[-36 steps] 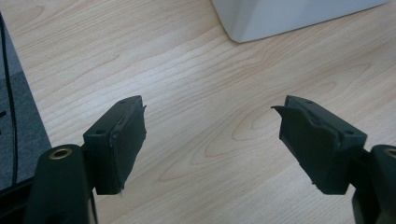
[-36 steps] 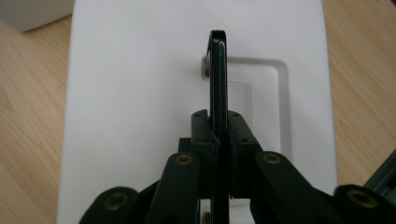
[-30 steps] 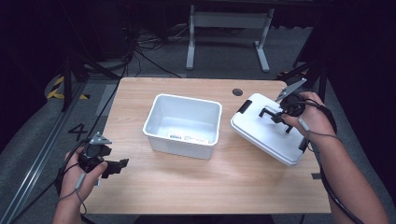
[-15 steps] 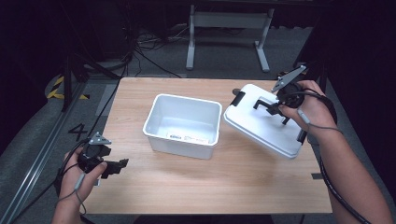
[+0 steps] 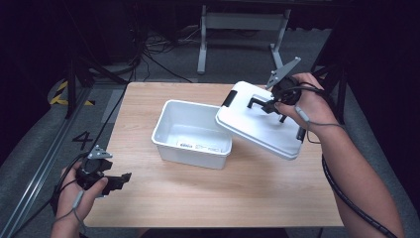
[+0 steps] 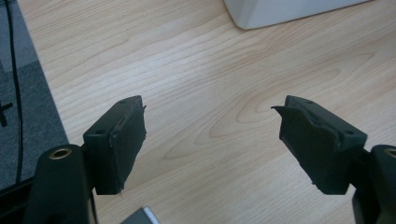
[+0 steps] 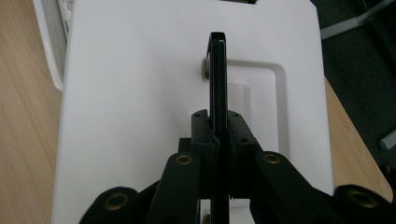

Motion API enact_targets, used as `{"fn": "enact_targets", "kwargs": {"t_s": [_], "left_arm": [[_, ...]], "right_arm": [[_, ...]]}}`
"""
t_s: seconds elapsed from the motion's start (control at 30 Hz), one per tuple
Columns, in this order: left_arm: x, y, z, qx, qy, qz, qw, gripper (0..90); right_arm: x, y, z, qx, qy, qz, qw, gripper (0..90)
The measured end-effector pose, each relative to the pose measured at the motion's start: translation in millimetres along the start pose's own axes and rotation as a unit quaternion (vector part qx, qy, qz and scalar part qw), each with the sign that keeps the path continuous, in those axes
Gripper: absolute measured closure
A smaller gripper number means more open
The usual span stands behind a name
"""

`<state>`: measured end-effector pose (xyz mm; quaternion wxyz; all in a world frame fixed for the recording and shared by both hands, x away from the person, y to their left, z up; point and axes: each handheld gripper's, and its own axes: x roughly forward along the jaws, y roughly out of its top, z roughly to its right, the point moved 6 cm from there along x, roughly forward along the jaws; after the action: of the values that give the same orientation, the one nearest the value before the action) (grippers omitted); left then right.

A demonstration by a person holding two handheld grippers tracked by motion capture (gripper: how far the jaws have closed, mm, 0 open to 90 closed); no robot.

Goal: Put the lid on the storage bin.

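A white lid [image 5: 262, 124] with black clips hangs tilted in the air, its left edge over the right rim of an empty white bin [image 5: 192, 133] in the middle of the table. My right gripper [image 5: 270, 105] is shut on the lid's black handle [image 7: 217, 70], which stands thin and upright between the pads in the right gripper view, above the white lid [image 7: 140, 93]. My left gripper [image 5: 121, 181] rests at the table's front left, jaws wide apart over bare wood, nothing between the fingers [image 6: 119, 144]. A corner of the bin [image 6: 289, 11] shows beyond them.
The wooden table [image 5: 208, 198] has free room in front of the bin and at the right, where the lid lay. A metal stand [image 5: 242, 22] and cables lie on the dark floor behind the table. A rail [image 5: 39, 168] runs along the left.
My right gripper has lifted the lid off the table and carried it leftward, tilting it toward the bin. The left gripper has stayed where it was.
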<state>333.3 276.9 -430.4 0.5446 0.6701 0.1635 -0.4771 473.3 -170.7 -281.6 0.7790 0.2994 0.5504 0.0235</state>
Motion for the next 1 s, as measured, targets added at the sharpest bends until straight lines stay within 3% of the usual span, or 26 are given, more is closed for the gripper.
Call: {"fn": "enact_targets", "kwargs": {"t_s": [0.47,0.5,1.0], "left_arm": [[-1.2,-0.2,-3.3,0.001,-0.003,0.004,1.0000,23.1],[-1.3,0.1,-3.2,-0.001,-0.002,0.006,1.0000,23.0],[0.4,2.8,-3.9,0.004,-0.011,0.003,0.9999,23.0]], "right_arm": [[19.8,55.3,-20.5,-0.045,0.027,0.017,0.9985,84.4],[24.4,64.9,-24.3,-0.055,0.029,0.018,0.9979,84.4],[52.6,116.4,-50.1,-0.105,0.052,0.021,0.9929,84.4]]}}
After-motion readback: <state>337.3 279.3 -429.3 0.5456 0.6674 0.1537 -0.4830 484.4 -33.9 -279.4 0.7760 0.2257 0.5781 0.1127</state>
